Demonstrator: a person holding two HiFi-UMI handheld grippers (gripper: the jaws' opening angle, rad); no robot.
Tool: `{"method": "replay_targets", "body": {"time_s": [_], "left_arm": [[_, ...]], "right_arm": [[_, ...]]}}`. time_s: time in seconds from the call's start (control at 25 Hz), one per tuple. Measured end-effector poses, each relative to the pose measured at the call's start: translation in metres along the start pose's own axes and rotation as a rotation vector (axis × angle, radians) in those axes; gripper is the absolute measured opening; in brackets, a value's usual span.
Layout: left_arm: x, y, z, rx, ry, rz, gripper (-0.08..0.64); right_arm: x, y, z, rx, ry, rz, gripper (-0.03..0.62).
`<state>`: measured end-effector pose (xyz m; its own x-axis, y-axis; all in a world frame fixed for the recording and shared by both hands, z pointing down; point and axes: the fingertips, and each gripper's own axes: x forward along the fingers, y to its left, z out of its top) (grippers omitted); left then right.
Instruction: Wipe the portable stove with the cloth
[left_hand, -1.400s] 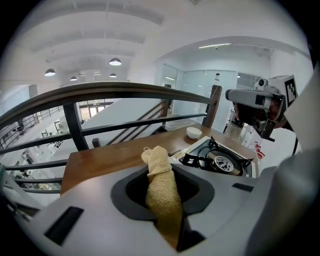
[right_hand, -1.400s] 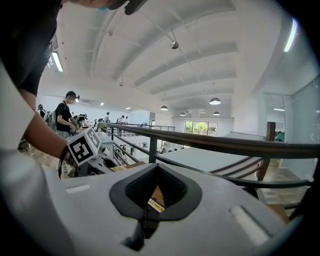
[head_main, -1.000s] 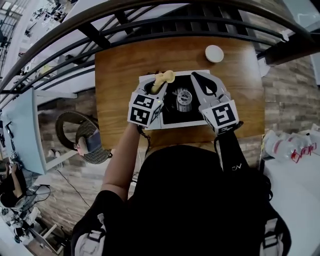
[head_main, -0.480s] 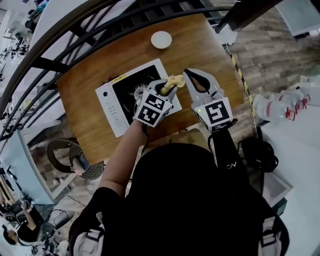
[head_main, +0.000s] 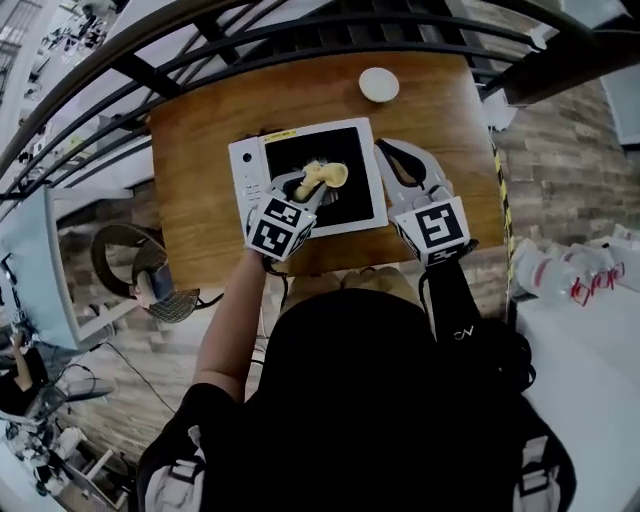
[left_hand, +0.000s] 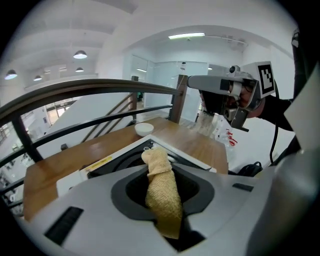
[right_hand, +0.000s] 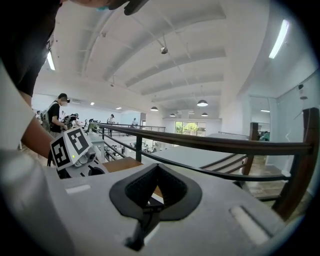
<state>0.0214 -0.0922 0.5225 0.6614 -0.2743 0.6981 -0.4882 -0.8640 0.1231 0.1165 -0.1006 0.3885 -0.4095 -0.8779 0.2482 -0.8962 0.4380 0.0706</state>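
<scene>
we see the left claw (head_main: 303, 187) pinching a yellowish woven cloth (head_main: 327, 176); in the left gripper view the cloth fills the gap between the two jaws as a rolled strip and its far end sticks out past their tips. from the head view that free end hangs over the black top of the portable stove (head_main: 350, 150), near the middle of the top, though we cannot tell whether it touches the surface. the stove is a white box with a black top and a control panel (head_main: 246, 172) along its left side, and it sits on the brown wooden desk (head_main: 200, 130), turned a little askew to the desk edge. the right claw (head_main: 382, 150) is pressed together with nothing between its jaws, as the right gripper view shows, and it lies just beside the stove's right edge, pointing away from us; we cannot tell whether it touches the stove. a small white dish (head_main: 378, 85) stands on the desk beyond the stove, well apart from both claws. a dark railing (head_main: 300, 40) runs along the far side of the desk.
</scene>
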Motion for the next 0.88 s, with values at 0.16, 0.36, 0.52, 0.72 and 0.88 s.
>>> {"method": "replay_targets", "body": {"time_s": [0.16, 0.36, 0.52, 0.72, 0.88], "left_arm": [[-0.041, 0.037, -0.042, -0.118, 0.006, 0.136, 0.081], [-0.091, 0.070, -0.080, -0.214, 0.020, 0.307, 0.081], [-0.113, 0.073, -0.088, -0.245, 0.000, 0.341, 0.081], [-0.115, 0.057, -0.072, -0.235, -0.077, 0.300, 0.081], [-0.098, 0.032, -0.044, -0.173, -0.106, 0.219, 0.081]], "right_arm": [[0.021, 0.031, 0.010, -0.038, -0.022, 0.101, 0.000], [0.037, 0.057, 0.021, -0.048, -0.057, 0.188, 0.000], [0.045, 0.074, 0.028, -0.054, -0.077, 0.220, 0.000], [0.036, 0.086, 0.028, -0.061, -0.087, 0.219, 0.000], [0.018, 0.071, 0.031, -0.066, -0.092, 0.163, 0.000]]}}
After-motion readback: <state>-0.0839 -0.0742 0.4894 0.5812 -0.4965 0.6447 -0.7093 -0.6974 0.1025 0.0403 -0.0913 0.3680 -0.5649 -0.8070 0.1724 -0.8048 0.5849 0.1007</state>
